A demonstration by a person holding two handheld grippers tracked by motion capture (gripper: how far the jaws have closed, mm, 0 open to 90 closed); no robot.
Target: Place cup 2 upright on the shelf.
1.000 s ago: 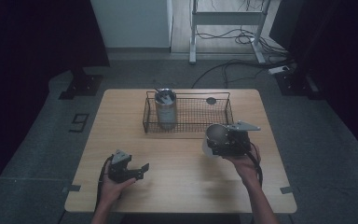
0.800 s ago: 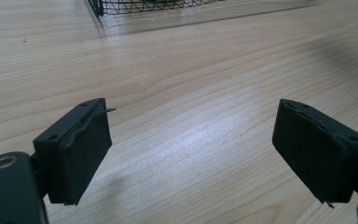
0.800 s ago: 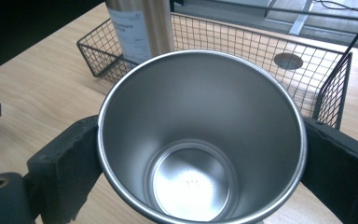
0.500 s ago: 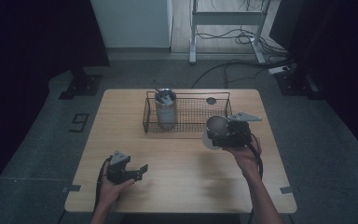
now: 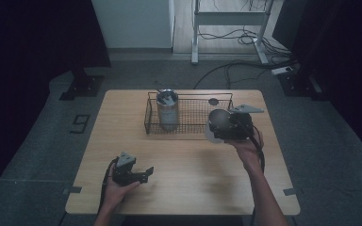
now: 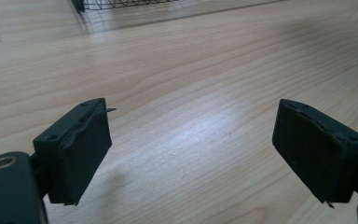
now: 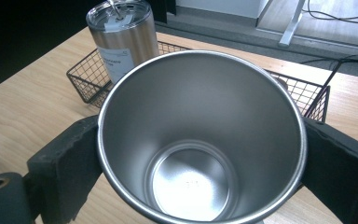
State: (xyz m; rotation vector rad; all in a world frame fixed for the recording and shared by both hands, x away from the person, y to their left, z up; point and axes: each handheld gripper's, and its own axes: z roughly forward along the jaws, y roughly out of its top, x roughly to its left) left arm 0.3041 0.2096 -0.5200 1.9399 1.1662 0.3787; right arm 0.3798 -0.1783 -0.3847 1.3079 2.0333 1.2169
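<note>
My right gripper (image 5: 222, 127) is shut on an empty steel cup (image 7: 200, 135), its jaws pressing the cup's two sides just under the rim. The cup (image 5: 218, 125) hangs tilted in the air over the front right edge of the wire basket (image 5: 188, 128). A lidded steel tumbler (image 5: 167, 109) stands upright in the basket's left end, and shows again as the tumbler (image 7: 121, 37) beyond the cup. My left gripper (image 5: 143, 173) rests low at the table's front left, open, with bare wood between its pads (image 6: 81, 149).
The wooden table (image 5: 122, 122) has a small dark round lid (image 5: 213, 101) behind the basket. The basket's far rim (image 7: 314, 95) lies just beyond the cup. Cables and a metal stand leg (image 5: 195, 42) are on the floor behind.
The right gripper has carried the cup up and forward toward the basket. The left gripper has stayed where it was.
</note>
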